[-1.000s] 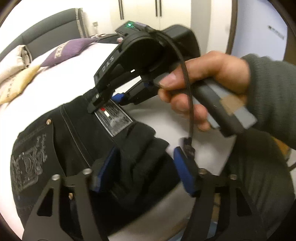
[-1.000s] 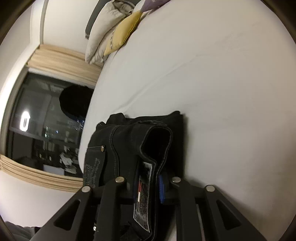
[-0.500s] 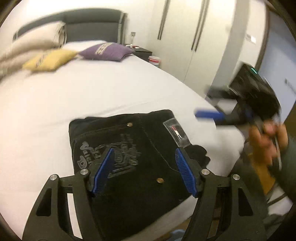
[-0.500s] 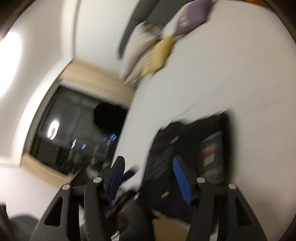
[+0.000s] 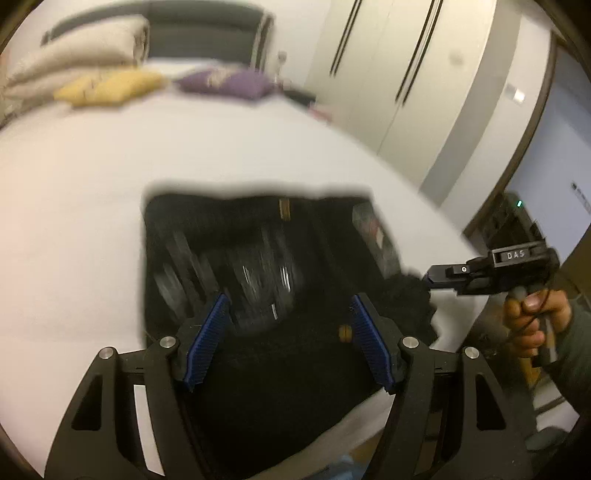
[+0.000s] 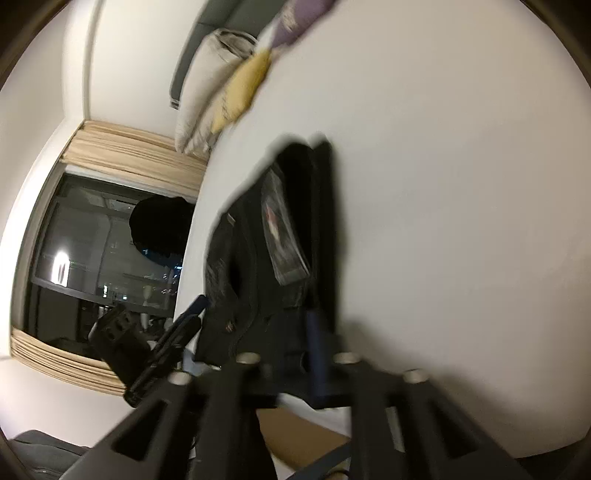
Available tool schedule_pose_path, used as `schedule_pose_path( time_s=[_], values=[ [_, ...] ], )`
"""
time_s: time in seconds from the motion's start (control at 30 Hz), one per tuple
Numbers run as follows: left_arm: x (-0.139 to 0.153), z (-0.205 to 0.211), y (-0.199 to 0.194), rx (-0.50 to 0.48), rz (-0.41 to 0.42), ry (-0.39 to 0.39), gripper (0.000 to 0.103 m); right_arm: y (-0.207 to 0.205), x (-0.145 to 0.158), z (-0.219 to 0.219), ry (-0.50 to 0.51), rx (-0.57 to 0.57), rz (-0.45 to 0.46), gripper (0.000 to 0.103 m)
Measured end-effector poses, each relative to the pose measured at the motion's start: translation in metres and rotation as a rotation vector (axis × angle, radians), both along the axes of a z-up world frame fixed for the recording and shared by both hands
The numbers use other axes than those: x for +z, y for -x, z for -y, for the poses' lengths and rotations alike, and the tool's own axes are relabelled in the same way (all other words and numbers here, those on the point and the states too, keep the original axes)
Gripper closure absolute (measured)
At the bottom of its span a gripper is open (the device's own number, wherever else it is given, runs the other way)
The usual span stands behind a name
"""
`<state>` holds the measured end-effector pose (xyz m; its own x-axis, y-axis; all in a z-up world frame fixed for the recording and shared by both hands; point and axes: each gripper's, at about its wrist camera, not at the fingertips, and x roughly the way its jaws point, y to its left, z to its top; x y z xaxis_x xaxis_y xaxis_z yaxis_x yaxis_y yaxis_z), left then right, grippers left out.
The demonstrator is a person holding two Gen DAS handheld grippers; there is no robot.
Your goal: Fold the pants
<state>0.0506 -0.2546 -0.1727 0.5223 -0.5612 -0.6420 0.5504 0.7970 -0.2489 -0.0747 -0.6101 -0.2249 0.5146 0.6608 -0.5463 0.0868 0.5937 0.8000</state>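
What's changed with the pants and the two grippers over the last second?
The right gripper let go of the folded black pants and backed off toward the bed edge; its jaws are closing, empty. The left gripper drew back, open. The pants stayed folded on the white bed.

The folded pants [image 5: 258,280] lie on the bed [image 5: 74,221] near its front edge. Behind them, at the headboard [image 5: 199,33], sit the pillows [image 5: 110,86]. The wardrobe [image 5: 406,74] stands right of the bed.

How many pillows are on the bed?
3: a white pillow at the headboard, a yellow one before it, a purple one beside that. Others may be hidden.
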Motion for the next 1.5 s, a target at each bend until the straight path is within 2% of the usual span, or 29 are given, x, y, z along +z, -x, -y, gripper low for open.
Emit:
schedule_pose_path(
  time_s=[0.07,0.17,0.23,0.3,0.33,0.37,0.4,0.43,0.47,0.53,0.63,0.7,0.77,0.83,0.9,0.97,1.03,1.07,1.1,1.13,1.17,1.23,1.4,1.43,1.5],
  values=[
    [0.014,-0.004,-0.015,0.017,0.017,-0.027,0.035,-0.018,0.023,-0.003,-0.025,0.012,0.069,0.058],
    [0.008,0.000,-0.064,0.038,-0.031,-0.129,0.035,-0.060,0.042,-0.024,-0.066,0.072,0.130,0.053],
    [-0.011,0.009,-0.095,0.052,-0.099,-0.210,0.035,-0.087,0.040,-0.044,-0.099,0.125,0.142,0.050],
    [-0.029,0.021,-0.112,0.078,-0.122,-0.282,0.035,-0.111,0.019,-0.058,-0.084,0.142,0.088,0.050],
    [-0.035,0.026,-0.119,0.081,-0.132,-0.298,0.034,-0.119,0.004,-0.066,-0.052,0.134,0.038,0.050],
    [-0.041,0.029,-0.122,0.086,-0.136,-0.305,0.033,-0.125,-0.013,-0.064,0.002,0.108,-0.020,0.065],
    [-0.044,0.030,-0.124,0.098,-0.138,-0.318,0.032,-0.129,-0.030,-0.057,-0.015,0.078,-0.047,0.075],
    [-0.050,0.037,-0.125,0.101,-0.138,-0.323,0.032,-0.127,-0.039,-0.046,-0.062,0.041,-0.046,0.092],
    [-0.053,0.038,-0.124,0.103,-0.137,-0.324,0.031,-0.123,-0.043,-0.036,-0.072,0.019,-0.049,0.098],
    [-0.056,0.037,-0.126,0.105,-0.141,-0.323,0.030,-0.114,-0.048,-0.022,-0.070,-0.019,-0.042,0.103],
    [-0.060,0.039,-0.130,0.111,-0.153,-0.317,0.028,-0.101,-0.043,-0.010,-0.046,-0.061,-0.037,0.102],
    [-0.062,0.039,-0.132,0.114,-0.151,-0.320,0.027,-0.090,-0.028,-0.006,-0.002,-0.102,-0.030,0.090],
    [-0.063,0.038,-0.123,0.116,-0.146,-0.320,0.027,-0.082,-0.008,-0.015,-0.059,-0.095,0.025,0.066],
    [-0.064,0.038,-0.123,0.117,-0.146,-0.322,0.027,-0.069,0.017,-0.035,-0.087,-0.028,0.098,0.057],
    [-0.063,0.039,-0.125,0.118,-0.145,-0.324,0.027,-0.055,0.032,-0.064,-0.105,0.091,0.147,0.053],
    [-0.063,0.040,-0.124,0.119,-0.141,-0.326,0.027,-0.047,0.032,-0.091,-0.099,0.169,0.154,0.045],
    [-0.063,0.039,-0.123,0.121,-0.136,-0.329,0.027,-0.041,0.013,-0.107,-0.088,0.212,0.114,0.045],
    [-0.062,0.039,-0.123,0.121,-0.135,-0.330,0.027,-0.039,-0.007,-0.108,-0.061,0.197,0.046,0.050],
    [-0.062,0.038,-0.122,0.121,-0.135,-0.328,0.027,-0.036,-0.019,-0.106,-0.048,0.187,0.021,0.061],
    [-0.062,0.039,-0.121,0.120,-0.128,-0.334,0.027,-0.032,-0.030,-0.099,-0.031,0.159,0.020,0.090],
    [-0.061,0.040,-0.120,0.119,-0.122,-0.339,0.027,-0.029,-0.036,-0.090,-0.033,0.132,0.011,0.103],
    [-0.063,0.041,-0.119,0.118,-0.113,-0.339,0.027,-0.024,-0.046,-0.076,-0.097,0.078,-0.021,0.103],
    [-0.057,0.034,-0.111,0.147,-0.105,-0.329,0.027,-0.006,-0.022,-0.066,-0.027,0.060,-0.023,0.100],
    [-0.051,0.031,-0.103,0.161,-0.103,-0.321,0.027,-0.004,-0.011,-0.066,-0.023,0.059,-0.008,0.095],
    [-0.034,0.022,-0.079,0.181,-0.070,-0.276,0.027,-0.007,0.007,-0.076,-0.043,0.071,0.061,0.076]
  ],
)
